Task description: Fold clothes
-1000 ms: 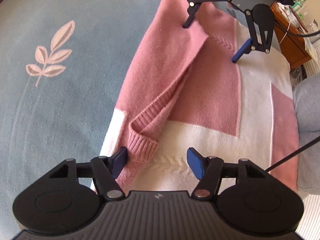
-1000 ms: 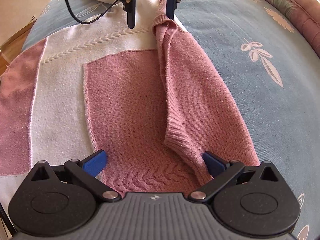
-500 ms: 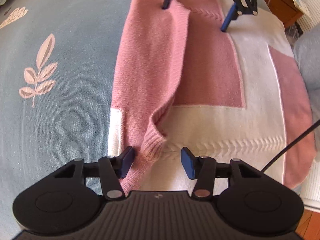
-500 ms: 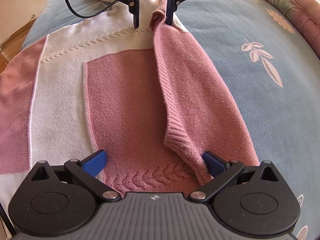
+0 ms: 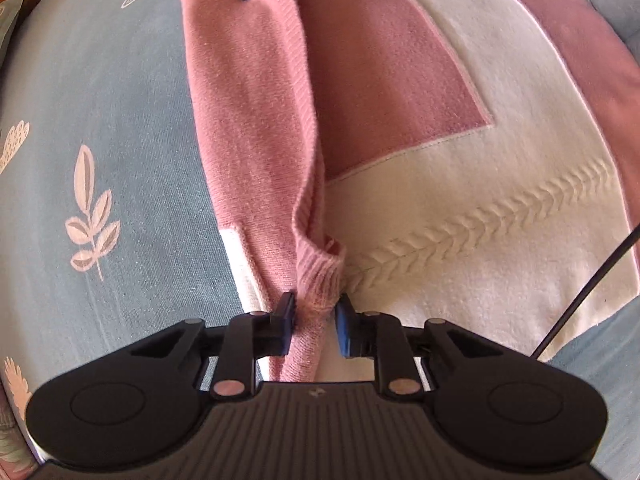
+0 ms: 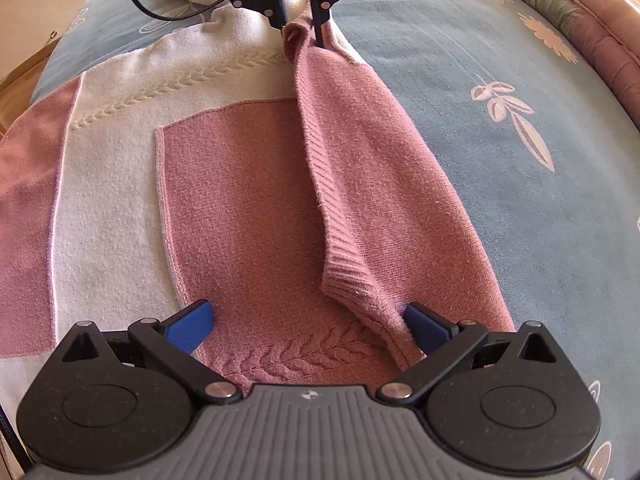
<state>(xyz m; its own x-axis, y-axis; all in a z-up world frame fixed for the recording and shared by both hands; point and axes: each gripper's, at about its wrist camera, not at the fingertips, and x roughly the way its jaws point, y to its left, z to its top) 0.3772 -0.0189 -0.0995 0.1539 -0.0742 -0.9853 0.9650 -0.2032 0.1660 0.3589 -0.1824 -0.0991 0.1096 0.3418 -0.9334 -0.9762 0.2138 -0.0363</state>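
Spread flat on a blue bed cover (image 5: 112, 92) printed with pale leaves lies a pink and cream knitted sweater (image 5: 460, 168). One pink sleeve (image 5: 256, 112) is folded inward along the body, so that its ribbed edge runs up the middle of the pink panel.

At the near end in the left wrist view, the left hand-held gripper (image 5: 315, 316) has its two blue-padded fingers drawn close against the ribbed cuff (image 5: 320, 276), pinching the bunched knit between them. A thin black cable (image 5: 592, 292) crosses the cream part on the right. In the right wrist view that same gripper shows at the far end, closed on the cuff.

The right hand-held gripper (image 6: 308, 322) stands wide apart and grips nothing. Its left finger (image 6: 188, 322) rests over the edge of the pink panel, and its right finger (image 6: 426, 326) sits just beside the folded ribbed hem at the sleeve's other end. A cable-knit braid (image 6: 296, 354) lies between the two fingers. A floral pink cushion (image 6: 560, 4) borders the bed on the far right.
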